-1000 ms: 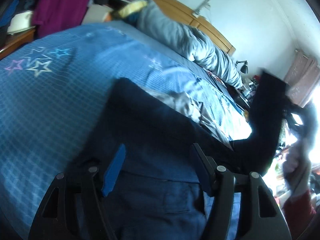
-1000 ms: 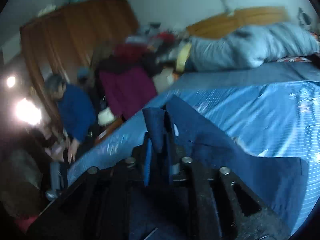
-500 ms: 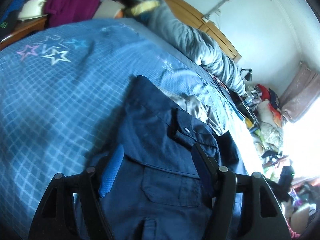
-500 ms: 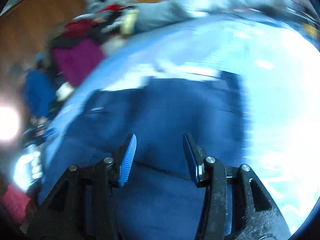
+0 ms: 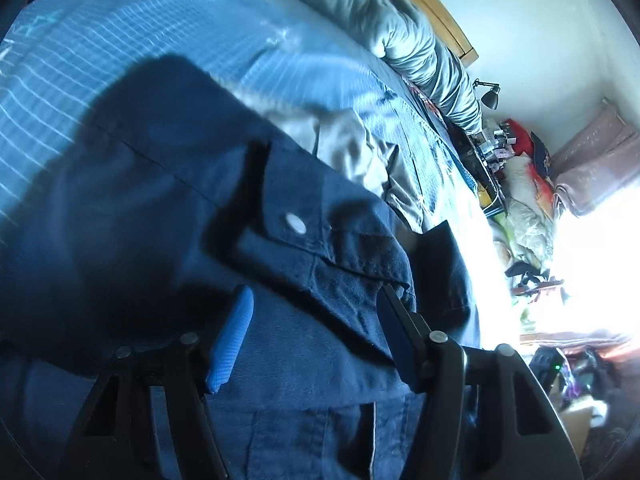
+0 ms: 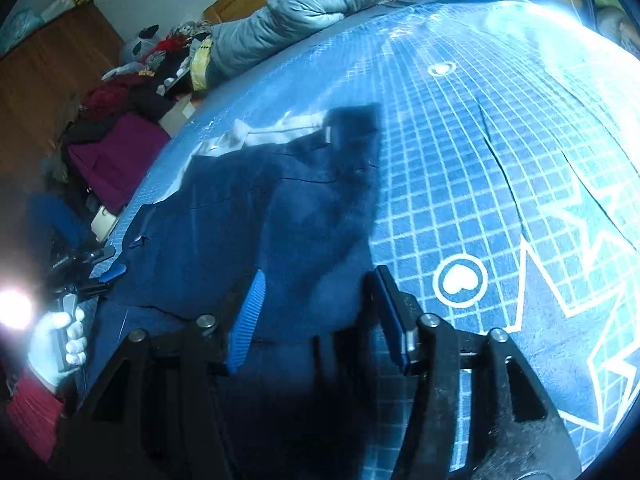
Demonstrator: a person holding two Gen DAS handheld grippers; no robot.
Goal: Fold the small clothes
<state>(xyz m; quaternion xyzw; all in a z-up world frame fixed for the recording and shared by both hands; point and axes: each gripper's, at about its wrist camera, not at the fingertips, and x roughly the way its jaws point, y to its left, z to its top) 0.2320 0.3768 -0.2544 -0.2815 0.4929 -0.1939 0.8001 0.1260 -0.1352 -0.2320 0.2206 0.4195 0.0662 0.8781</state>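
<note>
Navy shorts [image 5: 168,208] — both tools agape above

Shorts [image 6: 248,232] lie on the bed [image 6: 460,160], frame centre-left; quilt [image 6: 304,8] along the top; clothes pile [image 6: 120,128] upper left.

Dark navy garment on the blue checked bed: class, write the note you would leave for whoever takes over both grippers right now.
Left gripper: open, holding nothing, low over the dark navy cotton garment, near its buttoned flap with the silver snap button.
Right gripper: open, holding nothing, over the garment's edge beside the blue checked bedspread.
Garment lies on the bedspread, one layer folded over another; a pale grey cloth lies beyond it.
Done: at least one fold seems laid.
Left: probably check the edges, fold again, then see to the grey cloth.
</note>
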